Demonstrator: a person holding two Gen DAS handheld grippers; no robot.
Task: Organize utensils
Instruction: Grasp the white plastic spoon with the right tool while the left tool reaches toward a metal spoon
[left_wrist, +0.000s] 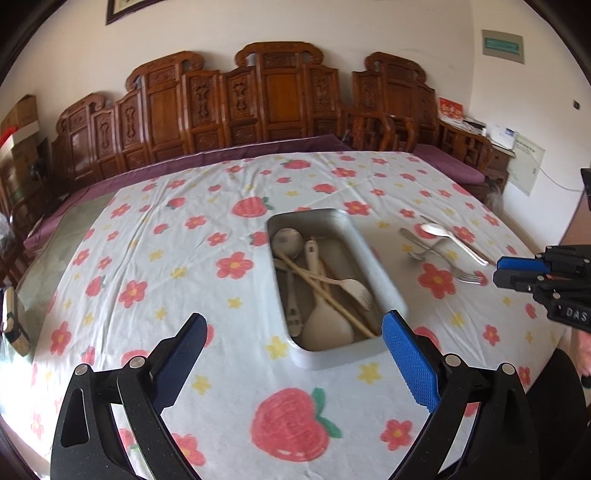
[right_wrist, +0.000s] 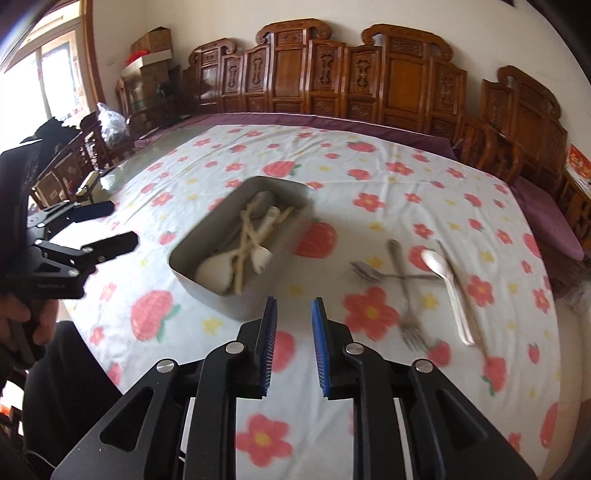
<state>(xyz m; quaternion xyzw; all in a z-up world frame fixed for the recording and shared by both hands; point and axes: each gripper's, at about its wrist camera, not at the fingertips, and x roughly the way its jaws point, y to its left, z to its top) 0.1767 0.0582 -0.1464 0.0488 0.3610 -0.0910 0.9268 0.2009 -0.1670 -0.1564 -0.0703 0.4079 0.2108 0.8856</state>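
Note:
A grey rectangular tray (left_wrist: 384, 280) (right_wrist: 192, 284) sits mid-table and holds several cream utensils: a rice paddle (left_wrist: 327, 325), a fork (left_wrist: 354, 290), a spoon, chopsticks. Right of it, metal utensils lie loose on the cloth: a spoon (left_wrist: 450, 238) (right_wrist: 447, 284), two forks (left_wrist: 461, 275) (right_wrist: 406, 310) and a chopstick. My left gripper (left_wrist: 293, 334) is open and empty, just before the tray's near end. My right gripper (right_wrist: 293, 325) is open by a narrow gap and empty, above the cloth between the tray and the loose metal utensils; it also shows in the left wrist view (left_wrist: 517, 271).
The table wears a white cloth (left_wrist: 166, 258) printed with strawberries and flowers. Carved wooden chairs (left_wrist: 273, 96) line its far side. Boxes are stacked at the far left (right_wrist: 151, 51). The person's hand holds the left gripper (right_wrist: 74, 254) at the table's left edge.

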